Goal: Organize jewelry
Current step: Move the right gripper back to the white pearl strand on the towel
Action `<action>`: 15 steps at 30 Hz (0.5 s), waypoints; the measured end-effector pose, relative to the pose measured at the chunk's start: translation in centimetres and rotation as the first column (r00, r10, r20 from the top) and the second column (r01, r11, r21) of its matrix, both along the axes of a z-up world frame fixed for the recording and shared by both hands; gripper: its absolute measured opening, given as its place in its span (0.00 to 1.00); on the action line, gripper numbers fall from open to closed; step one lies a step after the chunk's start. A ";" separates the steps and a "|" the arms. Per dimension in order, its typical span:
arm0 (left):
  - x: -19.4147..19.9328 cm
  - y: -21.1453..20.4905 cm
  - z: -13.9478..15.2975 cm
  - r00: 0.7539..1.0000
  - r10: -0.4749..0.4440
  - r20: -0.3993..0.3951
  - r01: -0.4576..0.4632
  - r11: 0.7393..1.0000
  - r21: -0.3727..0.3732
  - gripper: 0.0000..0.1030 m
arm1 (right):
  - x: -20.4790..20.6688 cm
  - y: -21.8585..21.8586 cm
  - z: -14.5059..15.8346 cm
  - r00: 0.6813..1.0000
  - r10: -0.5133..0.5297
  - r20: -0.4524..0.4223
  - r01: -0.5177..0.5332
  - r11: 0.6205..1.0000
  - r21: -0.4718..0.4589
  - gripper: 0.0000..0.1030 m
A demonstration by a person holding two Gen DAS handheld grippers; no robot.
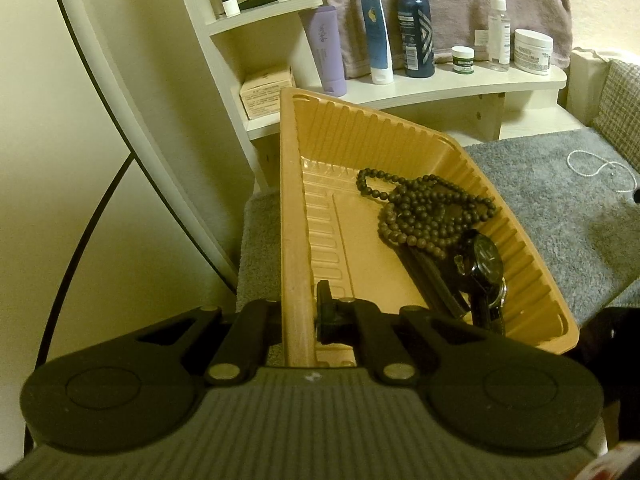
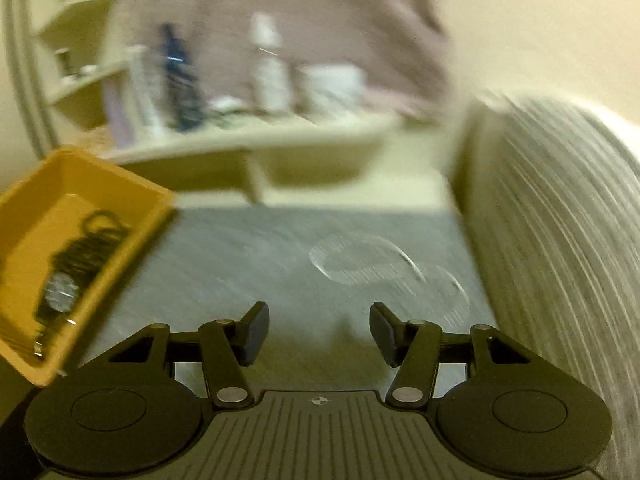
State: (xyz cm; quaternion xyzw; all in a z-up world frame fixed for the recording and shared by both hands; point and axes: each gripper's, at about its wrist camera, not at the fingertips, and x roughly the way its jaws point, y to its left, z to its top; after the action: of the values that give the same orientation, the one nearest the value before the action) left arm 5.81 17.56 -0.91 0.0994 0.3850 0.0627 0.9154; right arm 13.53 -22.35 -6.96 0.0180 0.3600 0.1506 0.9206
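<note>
- The left gripper (image 1: 308, 312) is clenched on the long left rim of the tan plastic tray (image 1: 290, 184), one pad inside the wall and one outside, holding it tilted above the grey mat (image 1: 560, 208).
- Inside the tray, a dark beaded necklace (image 1: 424, 208) lies heaped toward the right wall, and a black wristwatch (image 1: 480, 264) rests just below it, touching the beads.
- The tray looks thin and light, likely to flex under a one-sided pinch, so the contents could slide toward its low corner.
- The white thin chain (image 2: 368, 260) lies loose on the mat near its right edge, beside the checked cushion (image 2: 560, 200); it is blurred here.
- It should be limp, light and slippery, best pinched where strands bunch, pressing down into the soft mat.
- The right gripper (image 2: 319, 334) has its jaws released about halfway, holding nothing, with bare mat between the pads and the chain just ahead.
</note>
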 end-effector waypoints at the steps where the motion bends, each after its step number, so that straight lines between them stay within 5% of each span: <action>1: 0.0 0.0 0.0 1.000 0.000 0.000 0.000 1.000 0.001 0.04 | -0.3 -0.6 -0.3 1.000 -0.022 -0.004 0.022 1.000 -0.007 0.54; 15: 0.1 -0.1 0.0 1.000 0.004 -0.005 -0.004 1.000 0.007 0.04 | 1.5 -3.0 -1.1 0.990 -0.125 0.060 0.128 0.990 -0.053 0.51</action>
State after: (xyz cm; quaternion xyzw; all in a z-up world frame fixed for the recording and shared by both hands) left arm 5.88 17.48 -0.86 0.1019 0.3872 0.0656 0.9140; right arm 15.07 -25.38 -8.11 0.0102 0.3360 0.0818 0.9382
